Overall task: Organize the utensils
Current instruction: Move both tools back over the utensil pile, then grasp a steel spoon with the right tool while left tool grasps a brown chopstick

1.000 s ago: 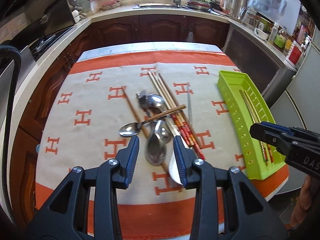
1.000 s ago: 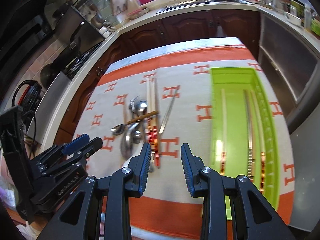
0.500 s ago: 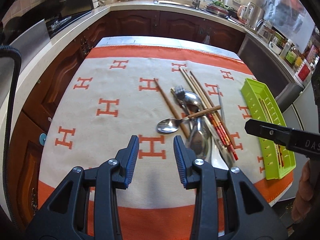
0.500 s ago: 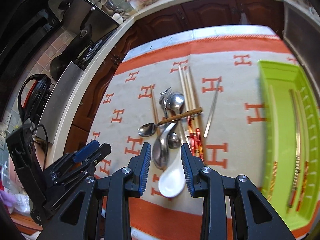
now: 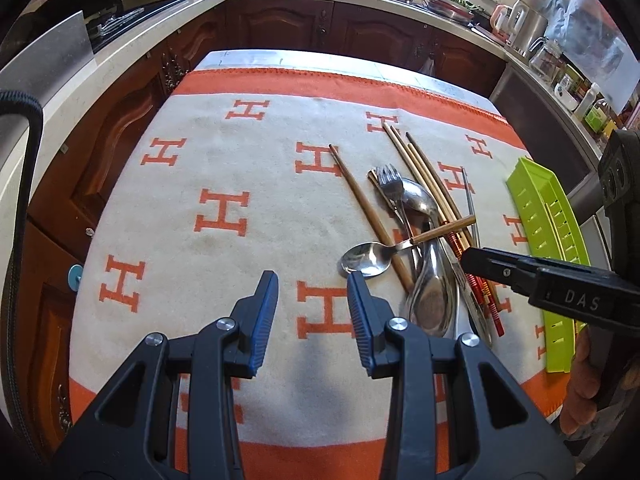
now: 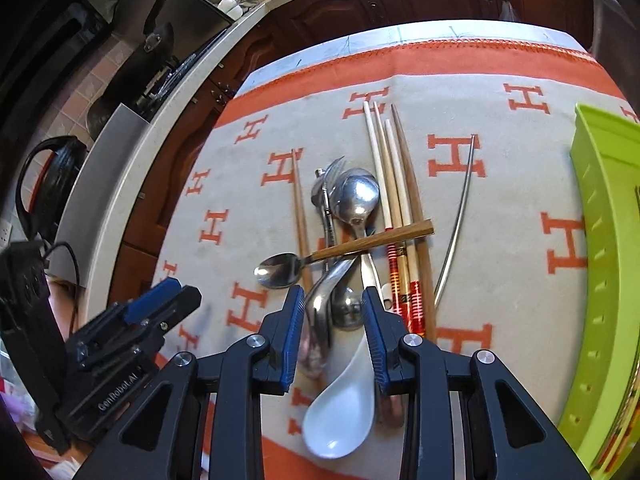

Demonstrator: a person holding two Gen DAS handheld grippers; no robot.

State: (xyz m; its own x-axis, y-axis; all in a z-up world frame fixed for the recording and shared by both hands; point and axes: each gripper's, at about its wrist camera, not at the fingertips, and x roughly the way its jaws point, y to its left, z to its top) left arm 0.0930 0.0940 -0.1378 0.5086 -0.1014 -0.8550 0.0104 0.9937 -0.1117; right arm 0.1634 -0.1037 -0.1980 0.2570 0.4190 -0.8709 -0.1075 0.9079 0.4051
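While the left gripper [image 5: 313, 285] hovers over bare blanket with its fingers [image 5: 264, 312] apart and empty, the utensil pile lies just to its right on the orange-and-cream tabletop cloth [image 5: 224, 168]. Leftmost is a lone wooden chopstick [image 6: 301, 216], then a fork [image 6: 327, 184] and steel spoons [image 6: 356, 196], all crossed by a wooden-handled spoon [image 6: 280, 270] resting on top. These are stiff and light; the polished metal looks slippery, so I judge the handles the best place to pinch. The right gripper [image 6: 332, 300] sits low over the pile, fingers [image 6: 294, 320] parted and clamping nothing, straddling a steel ladle-spoon [image 6: 320, 316] above a white ceramic soup spoon [image 6: 340, 412], likely fragile. Further right lie pale chopsticks [image 6: 394, 184], red-banded ones [image 6: 416, 308], a thin metal rod [image 6: 456, 232], then the green tray [image 6: 608, 240].
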